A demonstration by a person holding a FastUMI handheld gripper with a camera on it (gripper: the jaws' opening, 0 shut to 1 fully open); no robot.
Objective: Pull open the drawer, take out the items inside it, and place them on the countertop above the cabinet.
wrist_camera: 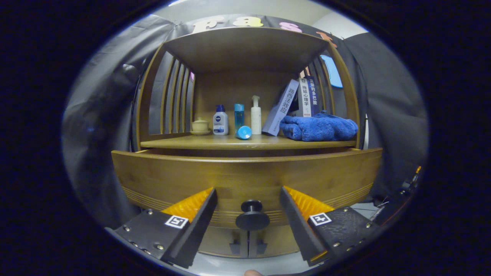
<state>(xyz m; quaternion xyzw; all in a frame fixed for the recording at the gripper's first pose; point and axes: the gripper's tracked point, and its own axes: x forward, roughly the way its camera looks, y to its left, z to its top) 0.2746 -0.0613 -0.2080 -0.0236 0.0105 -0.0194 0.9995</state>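
Spread wide, the gripper (248,199) grips nothing; the drawer's round knob (252,216) sits between its fingers, untouched, drawer (245,172) slightly pulled out.

A staged home corner inside a cloth-walled booth: a wooden cabinet (245,180) holds toiletry bottles (220,120), books (307,97), a folded blue towel (318,128) and a small lidded cup (200,125).
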